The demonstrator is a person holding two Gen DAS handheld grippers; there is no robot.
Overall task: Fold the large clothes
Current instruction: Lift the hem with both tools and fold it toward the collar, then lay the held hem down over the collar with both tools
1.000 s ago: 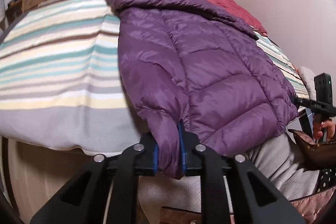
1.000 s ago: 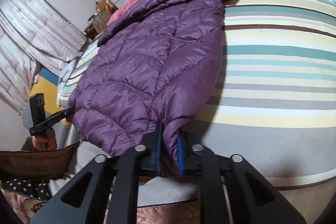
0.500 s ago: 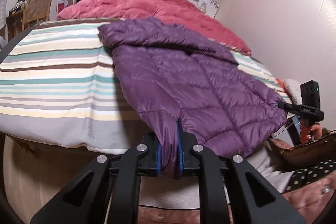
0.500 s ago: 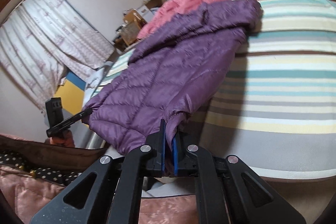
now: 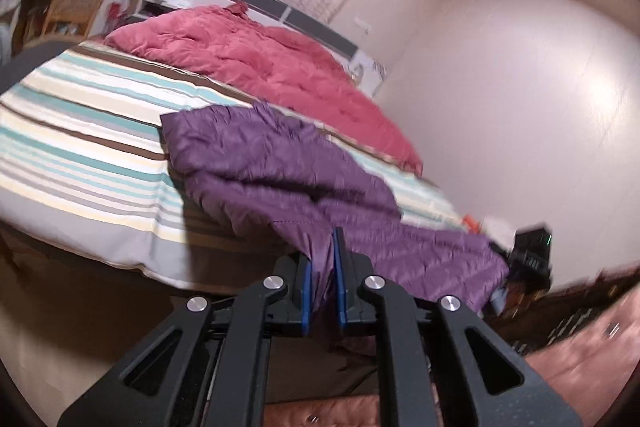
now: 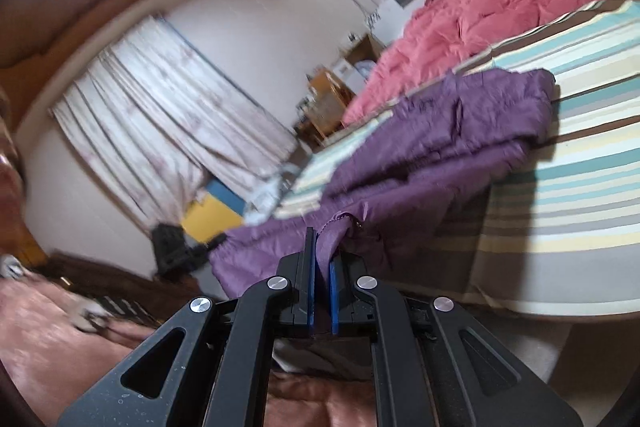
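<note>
A purple quilted down jacket (image 5: 280, 171) lies on the striped bed (image 5: 80, 147), its hood end resting on the bedspread and its hem end lifted off the bed's near edge. My left gripper (image 5: 323, 267) is shut on one hem corner. My right gripper (image 6: 322, 259) is shut on the other hem corner of the jacket (image 6: 440, 147). Each gripper shows in the other's view: the right one (image 5: 528, 255) at the far right, the left one (image 6: 176, 247) at the left. The hem hangs stretched between them above the bed edge.
A red down comforter (image 5: 264, 67) lies bunched at the head of the bed against the headboard (image 5: 280, 7). A wall (image 5: 520, 107) runs along the bed's right side. Curtains (image 6: 160, 131), a wooden chair (image 5: 76, 3) and shelves stand beyond the bed. My pink clothing (image 6: 60, 347) is close below.
Both grippers have risen and tilted up with the hem, lifting the jacket's lower part off the bed. The jacket body now bunches into folds toward the hood.
</note>
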